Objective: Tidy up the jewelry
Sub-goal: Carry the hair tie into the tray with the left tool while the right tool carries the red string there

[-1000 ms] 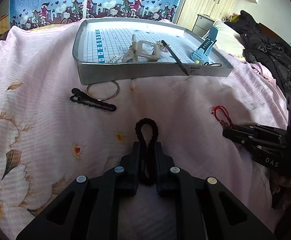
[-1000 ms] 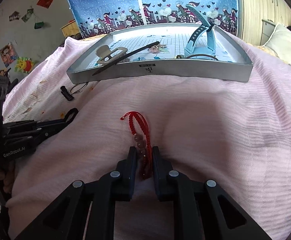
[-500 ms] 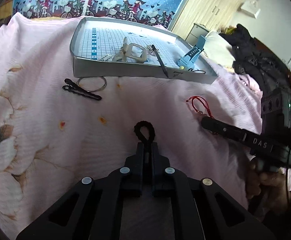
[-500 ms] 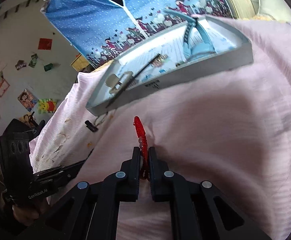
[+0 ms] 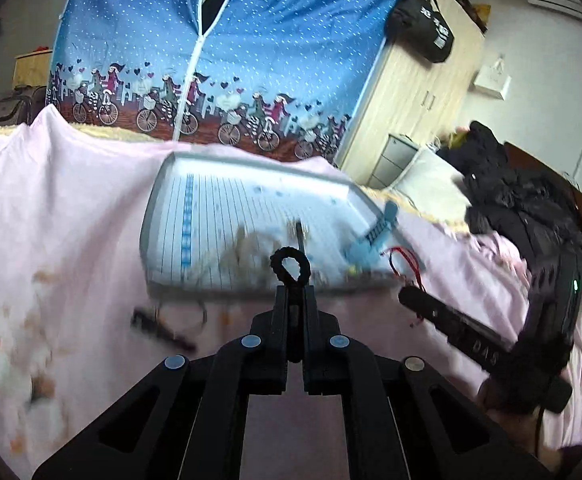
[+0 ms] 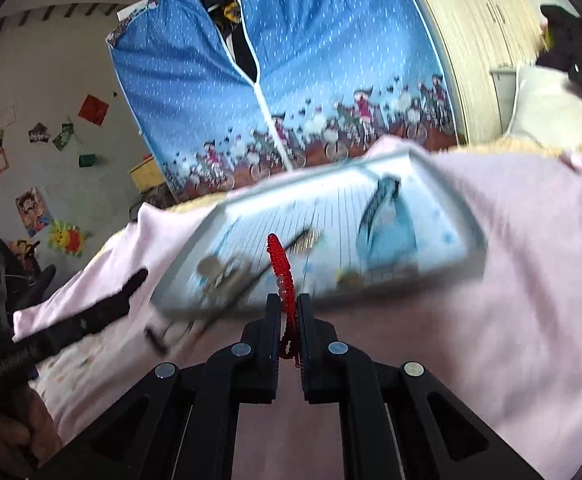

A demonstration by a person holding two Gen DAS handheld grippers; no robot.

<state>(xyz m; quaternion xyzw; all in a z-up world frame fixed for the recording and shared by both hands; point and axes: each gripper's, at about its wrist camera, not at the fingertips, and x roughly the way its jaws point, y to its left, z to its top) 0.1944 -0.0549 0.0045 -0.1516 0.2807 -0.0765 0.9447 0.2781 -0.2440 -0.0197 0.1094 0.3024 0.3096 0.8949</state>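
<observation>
My left gripper (image 5: pixel 294 294) is shut on a black braided loop (image 5: pixel 289 265) that sticks up between its fingers, lifted off the bed. My right gripper (image 6: pixel 289 300) is shut on a red beaded cord bracelet (image 6: pixel 279 261), also raised. Both point at the grey tray (image 5: pixel 159 208) with the gridded liner, blurred by motion. In the tray lie a blue watch (image 6: pixel 387 216), a black stick (image 6: pixel 291 240) and a pale clip (image 6: pixel 215 270). The right gripper (image 5: pixel 407 296) shows at the right of the left wrist view, and the left gripper (image 6: pixel 139 276) at the left of the right wrist view.
The tray (image 6: pixel 471 236) rests on a pink floral bedspread (image 5: pixel 71 208). A black hair clip (image 5: pixel 159 330) and a thin metal ring (image 5: pixel 195 312) lie on the spread in front of the tray. A blue fabric wardrobe (image 5: pixel 219 60) stands behind; dark clothes (image 5: pixel 523 204) are heaped at right.
Both grippers have lifted off the bedspread with their pieces and swung up and forward toward the tray. The views are now tilted upward and blurred.
</observation>
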